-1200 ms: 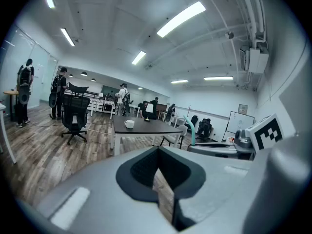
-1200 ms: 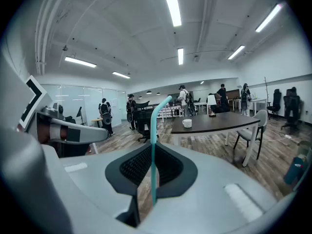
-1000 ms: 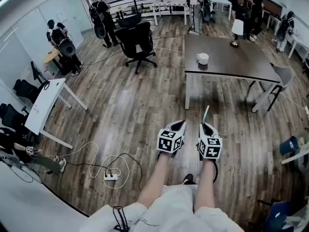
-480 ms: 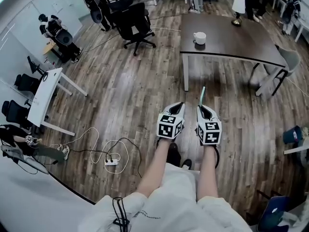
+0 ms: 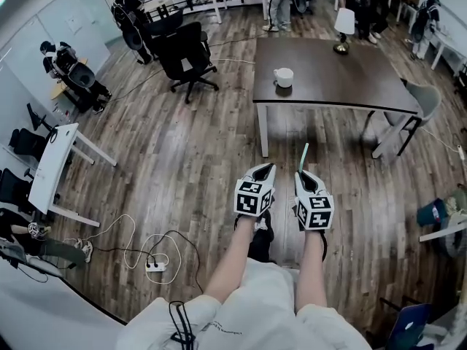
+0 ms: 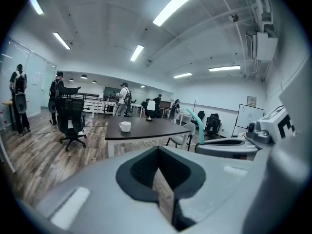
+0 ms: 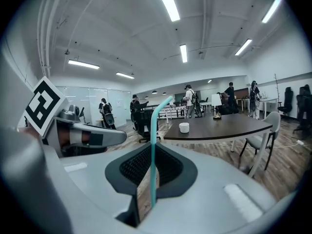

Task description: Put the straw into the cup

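My right hand-held gripper (image 5: 306, 175) clamps the straw (image 5: 303, 156), its lower part buried between the jaws; my left hand-held gripper (image 5: 265, 169) is closed, empty. The cup (image 5: 283, 76) stands on the bench (image 5: 350, 79) ahead.

Cup (image 5: 283, 76) on the table (image 5: 350, 79) ahead, straw (image 5: 303, 156) in the right gripper (image 5: 305, 175).
The cup sits near the table's front left corner, and a lamp (image 5: 341, 26) stands at its far edge. The table lies ahead of both grippers, well apart from them. The left gripper (image 5: 265, 169) is just beside the right gripper, on its left. The straw stands between the right jaws, pointing toward the table. An office chair (image 5: 182, 53) stands left of the table, and another chair (image 5: 422, 102) at its right end. A power strip (image 5: 153, 266) lies on the floor, left of the person's legs.
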### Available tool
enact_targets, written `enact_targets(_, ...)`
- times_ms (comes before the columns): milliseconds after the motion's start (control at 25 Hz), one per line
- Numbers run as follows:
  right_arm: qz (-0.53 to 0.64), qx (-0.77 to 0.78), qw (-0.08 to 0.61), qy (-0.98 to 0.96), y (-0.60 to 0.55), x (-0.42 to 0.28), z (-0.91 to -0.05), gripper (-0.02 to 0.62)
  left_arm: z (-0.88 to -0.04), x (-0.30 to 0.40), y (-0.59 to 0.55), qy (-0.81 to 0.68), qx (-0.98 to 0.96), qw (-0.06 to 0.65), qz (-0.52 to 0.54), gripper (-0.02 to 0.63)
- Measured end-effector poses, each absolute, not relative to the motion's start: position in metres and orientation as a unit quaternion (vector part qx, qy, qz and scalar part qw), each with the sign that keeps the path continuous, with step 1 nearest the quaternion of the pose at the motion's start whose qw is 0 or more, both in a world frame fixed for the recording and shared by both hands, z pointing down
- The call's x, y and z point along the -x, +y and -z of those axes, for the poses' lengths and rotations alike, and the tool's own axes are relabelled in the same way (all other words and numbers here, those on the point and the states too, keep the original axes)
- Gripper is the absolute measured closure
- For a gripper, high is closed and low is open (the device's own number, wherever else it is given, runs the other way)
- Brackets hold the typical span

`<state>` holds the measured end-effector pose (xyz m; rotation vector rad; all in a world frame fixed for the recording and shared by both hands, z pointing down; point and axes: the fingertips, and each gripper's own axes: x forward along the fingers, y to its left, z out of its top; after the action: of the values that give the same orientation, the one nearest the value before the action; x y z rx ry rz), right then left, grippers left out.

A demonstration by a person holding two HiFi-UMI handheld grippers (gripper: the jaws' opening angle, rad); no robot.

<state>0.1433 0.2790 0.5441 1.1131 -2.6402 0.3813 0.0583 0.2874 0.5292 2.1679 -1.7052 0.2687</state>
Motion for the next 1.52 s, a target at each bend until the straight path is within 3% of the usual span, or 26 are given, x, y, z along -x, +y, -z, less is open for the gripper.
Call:
enact_targets(280,-0.138,-0.394,0.119,-0.901,0.213,-0.155,-0.543,0.548,-0.53,-0.075,0.226,-0.581,-0.788,0.179,-0.092,0.606)
enact_targets(1280,-0.141,-0.37,0.133,-0.909,-0.014,-0.059,-0.542,0.548,-0.525,0.028,-0.009,-0.578,-0.789,0.191,-0.079,0.606)
enact_targets(1520,-0.144,-0.38,0.108,-0.907,-0.064,-0.042,-0.531,0.548,-0.524,0.051,-0.052,-0.572,-0.795,0.185,-0.083,0.606)
